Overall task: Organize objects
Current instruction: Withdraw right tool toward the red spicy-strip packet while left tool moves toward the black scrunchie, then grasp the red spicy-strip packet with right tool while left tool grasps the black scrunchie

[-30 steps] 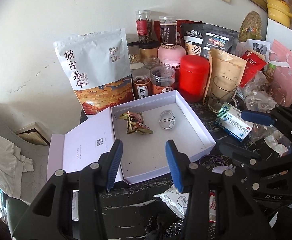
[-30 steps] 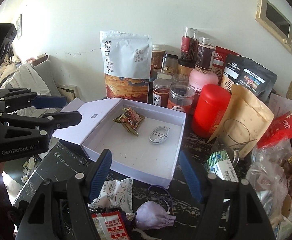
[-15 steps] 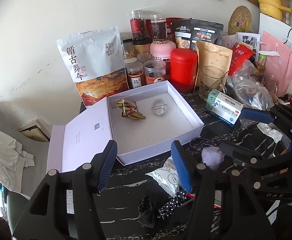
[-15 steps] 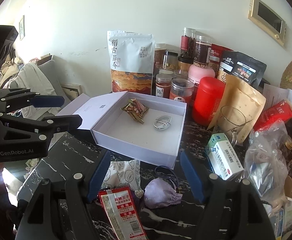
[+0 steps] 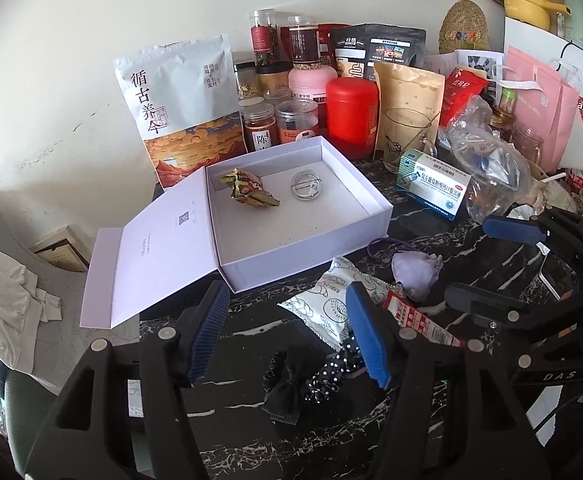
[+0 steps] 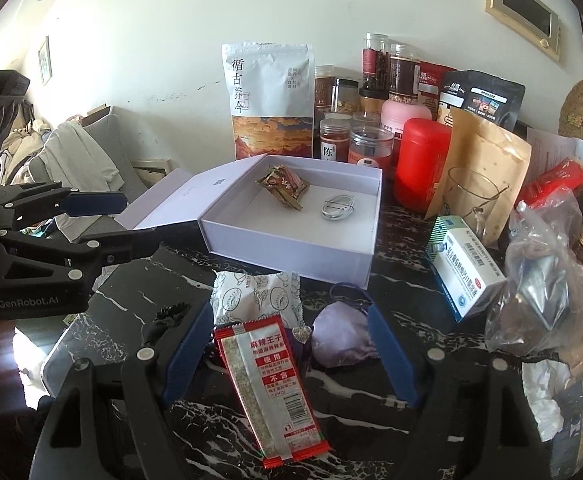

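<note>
A white box (image 5: 371, 208) sits open on the black table (image 5: 491, 256). Its lid (image 5: 151, 248) lies flat to the left and hangs over the table edge. In the box are two things: a shiny snack pack (image 5: 249, 192) and a coiled white cable (image 5: 305, 186). They lie near each other at the far end, and the rest of the box floor is bare.

Just in front of the box lie more small things. There is a white packet (image 6: 251, 300) with leaf drawings, a red packet (image 6: 269, 388), a purple pouch (image 6: 341, 342) and a black bow (image 5: 291, 384) with dots. The red packet covers part of the white one. A blue and white carton (image 6: 467, 272) lies to the right of the box.

Behind the box stand a big white bag (image 6: 269, 100), a red can (image 6: 421, 160), a brown bag (image 6: 487, 172), a glass mug (image 5: 405, 140) and many jars (image 5: 295, 120). What is in the jars is hard to make out. A crumpled clear bag (image 6: 543, 280) on the right hides what is inside it.

The left claw (image 5: 287, 336) is wide open and holds nothing. It hangs over the bow. The right claw (image 6: 289, 354) is wide open too and holds nothing, with the red packet and the pouch between its fingers. The edges of both views are dark and bent.
</note>
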Motion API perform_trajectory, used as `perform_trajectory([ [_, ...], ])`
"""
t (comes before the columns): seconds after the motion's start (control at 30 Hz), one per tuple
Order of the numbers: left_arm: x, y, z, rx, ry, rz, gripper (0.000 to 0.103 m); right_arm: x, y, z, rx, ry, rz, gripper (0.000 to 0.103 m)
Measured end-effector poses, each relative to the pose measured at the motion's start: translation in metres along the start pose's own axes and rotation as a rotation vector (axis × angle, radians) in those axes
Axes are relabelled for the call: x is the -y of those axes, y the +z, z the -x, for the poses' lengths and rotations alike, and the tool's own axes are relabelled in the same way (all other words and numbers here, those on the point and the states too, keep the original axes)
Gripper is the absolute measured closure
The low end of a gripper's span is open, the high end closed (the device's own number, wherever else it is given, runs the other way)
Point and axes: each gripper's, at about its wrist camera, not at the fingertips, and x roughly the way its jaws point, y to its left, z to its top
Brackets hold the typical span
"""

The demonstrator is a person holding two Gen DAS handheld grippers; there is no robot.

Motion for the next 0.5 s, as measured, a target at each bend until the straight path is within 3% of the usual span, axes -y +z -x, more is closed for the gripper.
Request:
perform_trajectory([
  [0.5, -0.001, -0.049, -0.049, -0.064, 0.018, -0.074, 0.044, 0.004, -0.039, -0.04, -0.12, 0.047, -0.005, 0.023],
])
